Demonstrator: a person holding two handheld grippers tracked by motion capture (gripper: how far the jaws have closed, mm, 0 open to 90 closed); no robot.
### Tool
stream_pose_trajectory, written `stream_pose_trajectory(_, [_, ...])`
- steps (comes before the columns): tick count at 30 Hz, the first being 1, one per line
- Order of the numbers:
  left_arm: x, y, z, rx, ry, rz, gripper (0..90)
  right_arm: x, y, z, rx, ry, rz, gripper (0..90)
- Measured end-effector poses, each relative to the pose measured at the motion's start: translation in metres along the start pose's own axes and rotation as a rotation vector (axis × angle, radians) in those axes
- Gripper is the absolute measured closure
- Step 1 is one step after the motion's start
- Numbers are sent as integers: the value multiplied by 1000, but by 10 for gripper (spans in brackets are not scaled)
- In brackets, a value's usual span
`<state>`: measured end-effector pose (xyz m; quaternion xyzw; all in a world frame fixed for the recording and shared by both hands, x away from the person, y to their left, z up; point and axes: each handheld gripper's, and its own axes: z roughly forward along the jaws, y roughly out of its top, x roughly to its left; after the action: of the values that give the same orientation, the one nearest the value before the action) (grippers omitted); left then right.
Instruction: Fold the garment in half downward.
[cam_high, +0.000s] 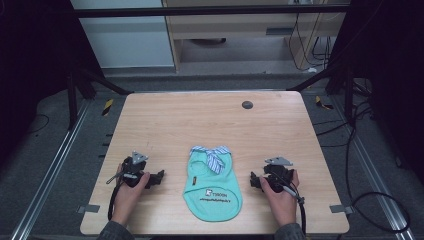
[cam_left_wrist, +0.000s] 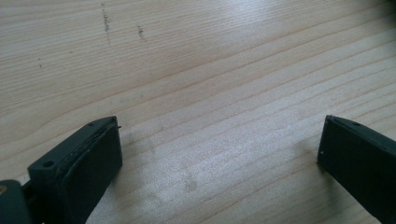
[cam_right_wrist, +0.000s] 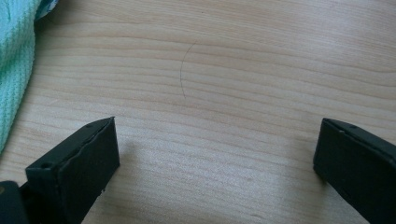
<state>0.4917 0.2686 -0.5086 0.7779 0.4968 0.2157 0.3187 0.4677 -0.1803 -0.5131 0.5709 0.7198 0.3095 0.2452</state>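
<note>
Wooden table (cam_high: 210, 120) (pale grain) bears a mint garment (cam_high: 212, 187).

Bare wood is left along the table's (cam_high: 165, 120) far edge and both far corners, broken only by a small dark disc (cam_high: 247, 104). The middle of the near edge is occupied by a mint pet shirt (cam_high: 212, 182).

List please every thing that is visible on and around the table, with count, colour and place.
pet shirt: one, mint green with a striped blue-white collar tie, flat at the near middle of the table
table: one, light wood, centre
round cap: one, dark grey, in the tabletop at the far edge
cables: several, black, floor at right
left gripper: one, black, open, left of the shirt
right gripper: one, black, open, right of the shirt
</note>
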Motion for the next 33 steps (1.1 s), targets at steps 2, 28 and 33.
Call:
stream_pose_trajectory(2, [0,0,0,0,-1,2,0,0,0,0,0,0,0,4])
stream_pose_trajectory(28, [-19,23,-13,11,-69,138,69,0,18,-7,-27,105,-122,321])
stream_pose_trajectory(33, [-22,50,-9,27,-157,100,95,6,36,-9,-29,116,-187,430])
